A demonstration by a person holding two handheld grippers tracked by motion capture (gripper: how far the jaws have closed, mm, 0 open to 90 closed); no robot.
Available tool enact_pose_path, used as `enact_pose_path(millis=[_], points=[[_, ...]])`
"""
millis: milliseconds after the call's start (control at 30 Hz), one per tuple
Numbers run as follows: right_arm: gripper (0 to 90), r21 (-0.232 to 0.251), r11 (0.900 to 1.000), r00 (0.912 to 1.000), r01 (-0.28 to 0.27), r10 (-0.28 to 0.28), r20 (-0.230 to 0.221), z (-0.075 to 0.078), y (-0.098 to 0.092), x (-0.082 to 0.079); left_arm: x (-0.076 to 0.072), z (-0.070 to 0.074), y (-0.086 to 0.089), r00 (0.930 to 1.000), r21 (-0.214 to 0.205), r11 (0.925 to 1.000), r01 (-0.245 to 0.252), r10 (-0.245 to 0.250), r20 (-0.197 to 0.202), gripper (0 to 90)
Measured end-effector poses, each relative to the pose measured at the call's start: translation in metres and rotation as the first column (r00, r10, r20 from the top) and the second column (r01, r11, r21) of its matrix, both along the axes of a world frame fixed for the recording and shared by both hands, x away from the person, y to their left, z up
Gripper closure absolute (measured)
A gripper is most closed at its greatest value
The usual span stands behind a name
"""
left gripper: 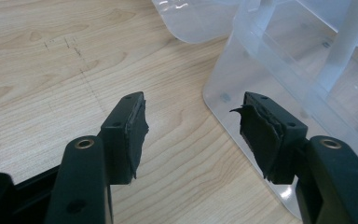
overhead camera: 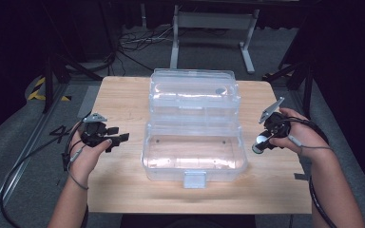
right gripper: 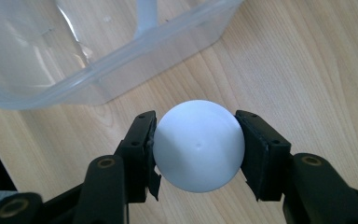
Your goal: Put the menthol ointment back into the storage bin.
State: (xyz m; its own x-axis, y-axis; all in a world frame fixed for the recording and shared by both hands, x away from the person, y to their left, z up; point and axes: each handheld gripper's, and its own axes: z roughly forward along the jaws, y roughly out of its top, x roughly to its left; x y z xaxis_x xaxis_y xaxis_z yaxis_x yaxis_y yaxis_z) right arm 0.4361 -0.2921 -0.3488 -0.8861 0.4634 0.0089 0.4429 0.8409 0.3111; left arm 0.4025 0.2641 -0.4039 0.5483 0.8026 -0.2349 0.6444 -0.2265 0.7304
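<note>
A light wooden table (overhead camera: 123,187) is set on grey floor (overhead camera: 19,128). Beyond it, a white metal frame (overhead camera: 214,28), loose cables (overhead camera: 138,40) and dark surroundings are seen.

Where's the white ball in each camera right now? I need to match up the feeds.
High view: the white ball sits at right of centre, held in the right gripper beside the clear plastic box.
Left gripper view: not in it.
Right gripper view: the ball is at lower centre, clamped between the jaws.
Shared landmark: the clear box, whose rounded corner lies at upper left of the right gripper view.
</note>
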Motion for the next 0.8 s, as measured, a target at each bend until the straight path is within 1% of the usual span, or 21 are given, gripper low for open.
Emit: enact_pose_path(millis=[100,167,267,367,433,500,533,567,633,667,800], points=[[50.6,-0.002,0.9996,0.9996,-0.028,0.028,0.002,0.009,0.003,-0.005,0.0,0.0,0.0,1.0,0.0,1.0,0.001,-0.001,-0.001,41.6],[50.6,0.012,0.9993,0.9993,-0.036,0.036,0.0,0.012,0.004,-0.008,0.0,0.0,0.0,1.0,0.001,1.0,0.001,-0.001,-0.002,41.6],[50.6,0.018,0.9978,0.998,-0.063,0.063,-0.002,0.019,0.007,-0.012,0.0,0.0,-0.001,1.0,-0.001,1.0,0.003,-0.003,-0.001,41.7],[50.6,0.007,0.9968,0.9968,-0.08,0.08,0.007,0.028,0.01,-0.016,0.0,0.0,-0.001,1.0,0.0,1.0,0.002,-0.002,0.001,41.6],[50.6,0.011,0.9957,0.9957,-0.092,0.092,0.008,0.032,0.012,-0.017,0.0,0.0,-0.001,1.0,0.0,1.0,0.002,-0.002,0.001,41.6],[50.6,0.014,0.9944,0.9945,-0.105,0.105,0.008,0.035,0.014,-0.018,0.0,0.0,-0.001,1.0,0.0,1.0,0.002,-0.002,0.001,41.6],[50.6,0.007,0.9949,0.9949,-0.101,0.101,0.004,0.037,0.015,-0.019,0.0,0.0,-0.001,1.0,0.0,1.0,0.002,-0.002,0.001,41.6],[50.6,0.009,0.9935,0.9935,-0.113,0.113,0.012,0.037,0.016,-0.019,0.0,0.0,-0.001,1.0,-0.001,1.0,0.003,-0.003,0.001,41.6],[50.6,0.003,0.9926,0.9926,-0.121,0.121,0.01,0.041,0.018,-0.022,0.0,0.0,-0.001,1.0,-0.001,1.0,0.002,-0.002,0.002,41.6],[50.6,0.009,0.9916,0.9915,-0.129,0.129,0.016,0.042,0.019,-0.022,0.0,0.0,-0.001,1.0,0.0,1.0,0.003,-0.003,0.001,41.6],[50.6,0.032,0.9862,0.9867,-0.163,0.162,0.014,0.048,0.024,-0.026,0.0,0.0,-0.001,1.0,0.0,1.0,0.004,-0.004,-0.002,41.6]])
